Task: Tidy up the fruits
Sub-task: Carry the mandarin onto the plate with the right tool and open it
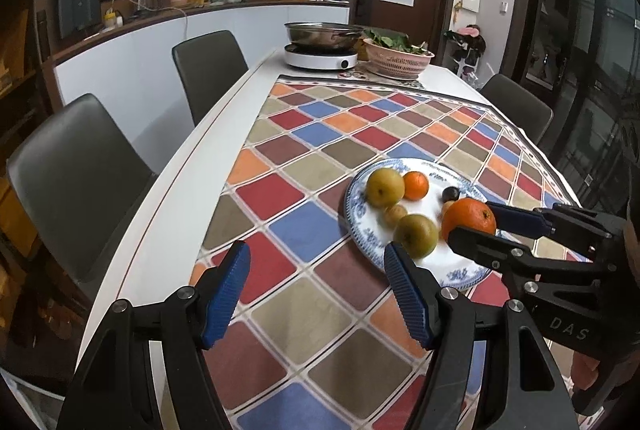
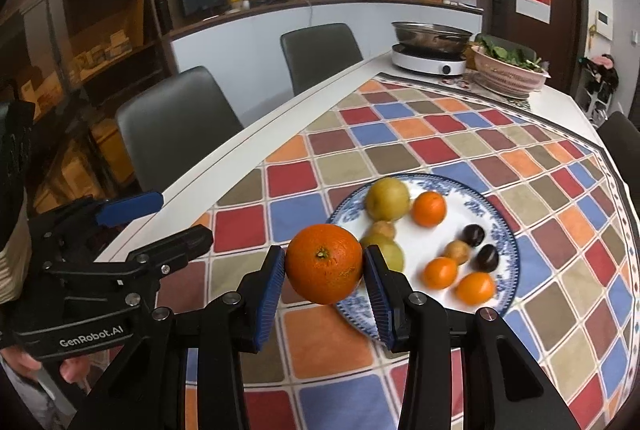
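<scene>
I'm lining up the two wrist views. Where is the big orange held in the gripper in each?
Left wrist: big orange at right, over the plate's near right side, in the right gripper.
Right wrist: lower centre, between the blue pads.
Shared landmark: blue-patterned plate.

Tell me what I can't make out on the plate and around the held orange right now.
- Plate, right wrist view: its near-left rim is hidden by the big orange and the right gripper.
- Greenish fruit, same view: mostly behind the right gripper's finger.
- Left wrist view: the fruits behind the big orange are covered.
- Left gripper: open, empty.
- Steel pot: contents too far away to tell.
</scene>
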`<state>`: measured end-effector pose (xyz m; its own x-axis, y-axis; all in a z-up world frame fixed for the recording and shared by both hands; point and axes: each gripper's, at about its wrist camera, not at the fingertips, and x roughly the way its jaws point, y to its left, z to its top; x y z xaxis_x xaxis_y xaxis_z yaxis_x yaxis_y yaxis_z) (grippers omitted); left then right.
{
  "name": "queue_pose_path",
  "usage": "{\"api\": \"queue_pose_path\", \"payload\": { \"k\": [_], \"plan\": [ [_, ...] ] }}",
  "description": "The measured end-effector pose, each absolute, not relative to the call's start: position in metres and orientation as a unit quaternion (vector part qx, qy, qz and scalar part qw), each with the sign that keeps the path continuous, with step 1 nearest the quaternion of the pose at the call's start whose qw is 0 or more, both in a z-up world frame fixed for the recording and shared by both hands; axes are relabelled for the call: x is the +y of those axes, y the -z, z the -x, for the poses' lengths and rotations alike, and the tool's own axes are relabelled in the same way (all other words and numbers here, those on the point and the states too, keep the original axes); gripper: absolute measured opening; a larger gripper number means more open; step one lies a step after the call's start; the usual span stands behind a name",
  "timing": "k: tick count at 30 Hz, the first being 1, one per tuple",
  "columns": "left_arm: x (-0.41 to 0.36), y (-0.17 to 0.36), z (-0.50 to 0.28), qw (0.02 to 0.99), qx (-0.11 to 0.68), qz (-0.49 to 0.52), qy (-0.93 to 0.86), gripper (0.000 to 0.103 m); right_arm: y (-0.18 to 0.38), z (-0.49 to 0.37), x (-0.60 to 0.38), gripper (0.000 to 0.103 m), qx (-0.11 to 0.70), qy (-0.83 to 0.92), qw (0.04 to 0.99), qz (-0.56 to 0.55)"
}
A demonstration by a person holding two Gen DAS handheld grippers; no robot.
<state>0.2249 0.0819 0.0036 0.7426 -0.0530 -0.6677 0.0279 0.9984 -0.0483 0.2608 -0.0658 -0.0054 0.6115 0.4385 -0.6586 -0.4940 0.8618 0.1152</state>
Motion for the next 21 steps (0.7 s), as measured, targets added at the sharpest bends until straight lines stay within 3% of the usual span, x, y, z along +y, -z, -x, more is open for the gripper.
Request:
{"api": "queue_pose_path", "payload": {
  "k": [21],
  "plan": [
    [0.059, 0.028, -0.299, 0.917, 0.398, 0.004, 0.026, 0.07, 0.047, -0.347, -0.095, 0.041, 0.403, -0.211, 0.889, 0.049]
  ]
}}
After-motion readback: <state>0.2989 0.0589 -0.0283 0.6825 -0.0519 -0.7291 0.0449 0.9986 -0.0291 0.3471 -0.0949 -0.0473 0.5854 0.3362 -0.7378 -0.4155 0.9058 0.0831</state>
